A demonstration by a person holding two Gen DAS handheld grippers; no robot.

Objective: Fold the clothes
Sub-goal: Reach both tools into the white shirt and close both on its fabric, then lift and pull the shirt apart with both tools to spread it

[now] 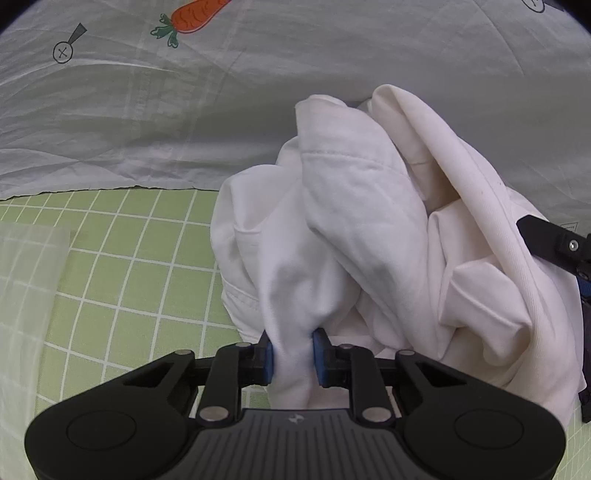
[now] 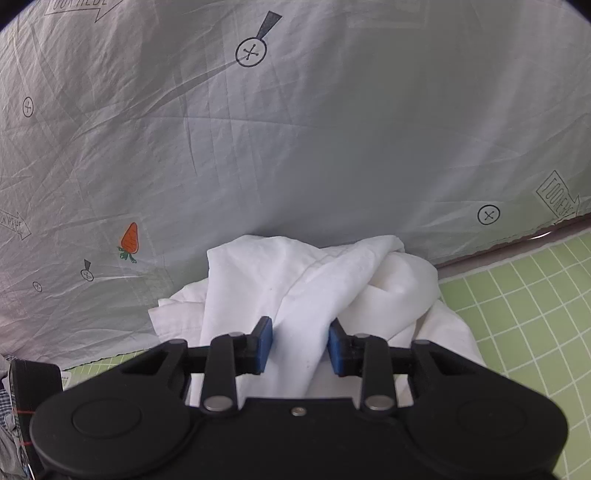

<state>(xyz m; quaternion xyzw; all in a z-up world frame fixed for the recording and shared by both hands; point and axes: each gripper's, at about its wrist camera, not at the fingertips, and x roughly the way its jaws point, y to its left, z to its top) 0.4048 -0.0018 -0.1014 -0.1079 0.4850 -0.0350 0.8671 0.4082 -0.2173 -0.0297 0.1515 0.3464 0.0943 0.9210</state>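
A crumpled white garment (image 1: pixel 369 229) is bunched up above the green grid mat (image 1: pixel 140 280). My left gripper (image 1: pixel 293 356) is shut on a fold of it, the cloth pinched between the blue pads. In the right wrist view the same white garment (image 2: pixel 314 280) rises in a heap in front of the fingers. My right gripper (image 2: pixel 300 343) has a thick fold of it between its blue pads, which press on the cloth from both sides. The right gripper's black body also shows at the right edge of the left wrist view (image 1: pixel 554 247).
A pale grey sheet printed with a carrot (image 1: pixel 195 16) and button marks hangs behind as a backdrop (image 2: pixel 295 129). A translucent plastic piece (image 1: pixel 26 288) lies on the mat at left. Other cloth and a dark object (image 2: pixel 22 398) sit at the far left.
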